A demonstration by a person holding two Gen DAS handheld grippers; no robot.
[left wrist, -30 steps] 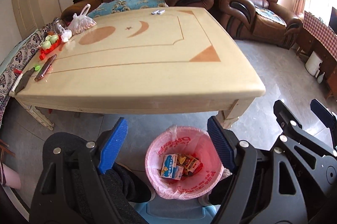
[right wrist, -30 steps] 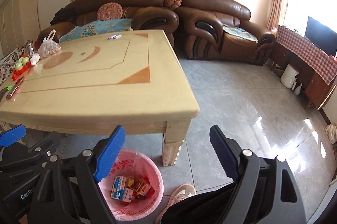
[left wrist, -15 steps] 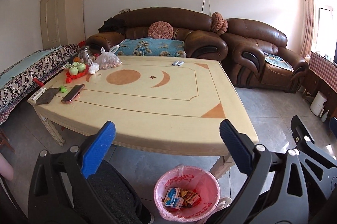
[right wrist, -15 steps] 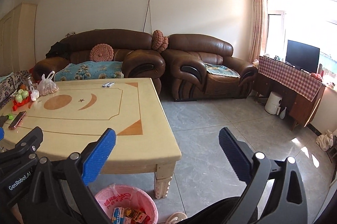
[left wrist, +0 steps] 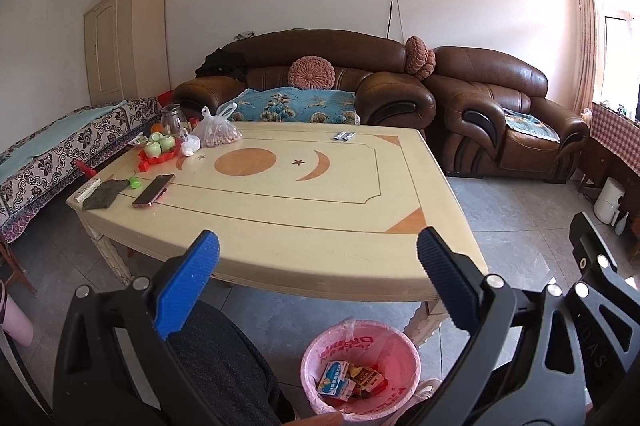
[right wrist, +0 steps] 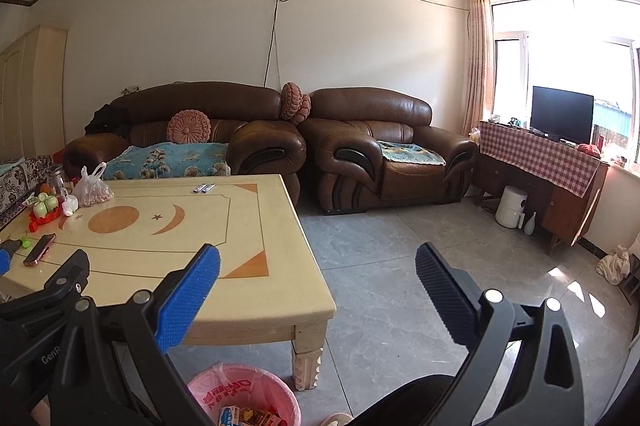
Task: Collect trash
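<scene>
A pink-lined trash bin (left wrist: 394,346) stands on the floor at the table's near corner, holding small cartons and wrappers (left wrist: 337,380); it also shows in the right wrist view (right wrist: 240,392). My left gripper (left wrist: 316,258) is open and empty, raised above the near edge of the cream table (left wrist: 320,226). My right gripper (right wrist: 318,274) is open and empty, over the table corner and floor. Two small wrapped items (left wrist: 344,136) lie at the table's far edge.
At the table's left end are a phone (left wrist: 154,190), a remote, a dark cloth, a red tray with green cups (left wrist: 160,148) and a plastic bag of nuts (left wrist: 216,134). Brown sofas (right wrist: 360,146) stand behind. A TV cabinet (right wrist: 552,186) is at right.
Both grippers have risen and tilted up from looking down at the bin to facing the room. The bin has slid to the bottom of both views. Both stay open.
</scene>
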